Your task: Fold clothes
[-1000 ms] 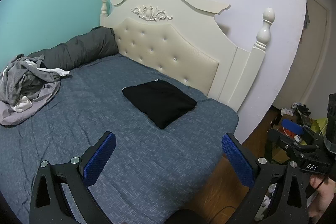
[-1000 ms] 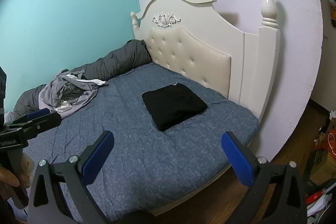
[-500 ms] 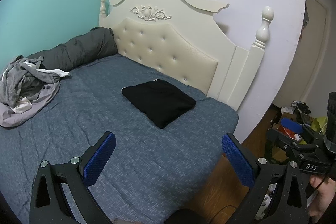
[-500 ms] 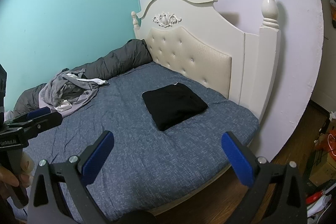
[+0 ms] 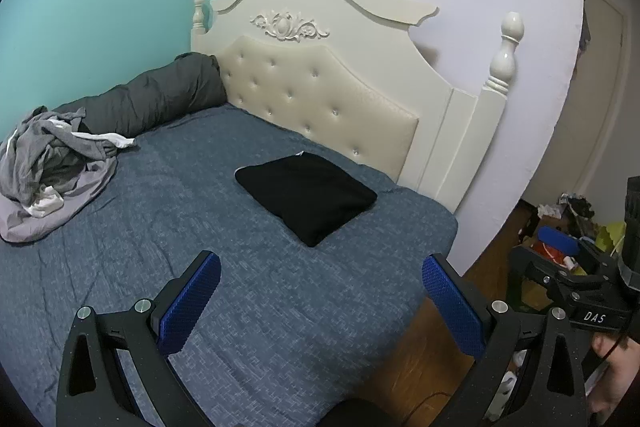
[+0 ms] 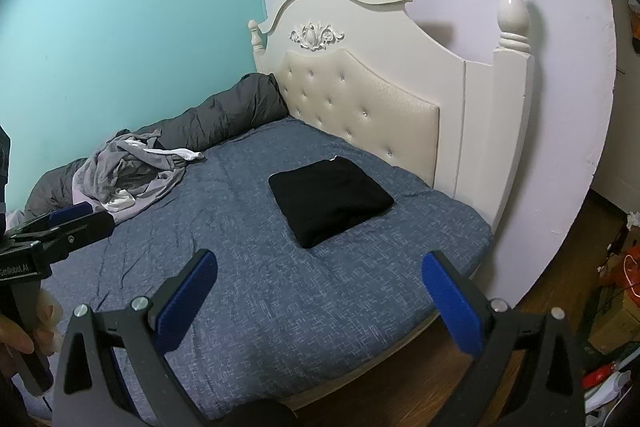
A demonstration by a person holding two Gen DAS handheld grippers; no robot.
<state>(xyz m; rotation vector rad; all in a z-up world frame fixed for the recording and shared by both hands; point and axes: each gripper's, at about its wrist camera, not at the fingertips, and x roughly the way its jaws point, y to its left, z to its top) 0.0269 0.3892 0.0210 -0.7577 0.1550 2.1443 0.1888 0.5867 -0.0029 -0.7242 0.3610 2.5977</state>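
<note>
Black and squarely folded, a garment (image 5: pixel 306 201) lies on the blue bedspread (image 5: pixel 256 307) near the headboard, unmoved over the last second. Both grippers, left (image 5: pixel 320 301) and right (image 6: pixel 320 297), are held spread and empty. Probably the crumpled grey clothes (image 6: pixel 128 173) come next.

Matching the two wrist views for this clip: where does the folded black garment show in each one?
Left wrist: black garment just right of centre, on the bed, beyond the open left gripper.
Right wrist: black garment near centre, beyond the open right gripper.
Shared landmark: the headboard right behind it; the grey clothes pile lies to its left in both.
</note>
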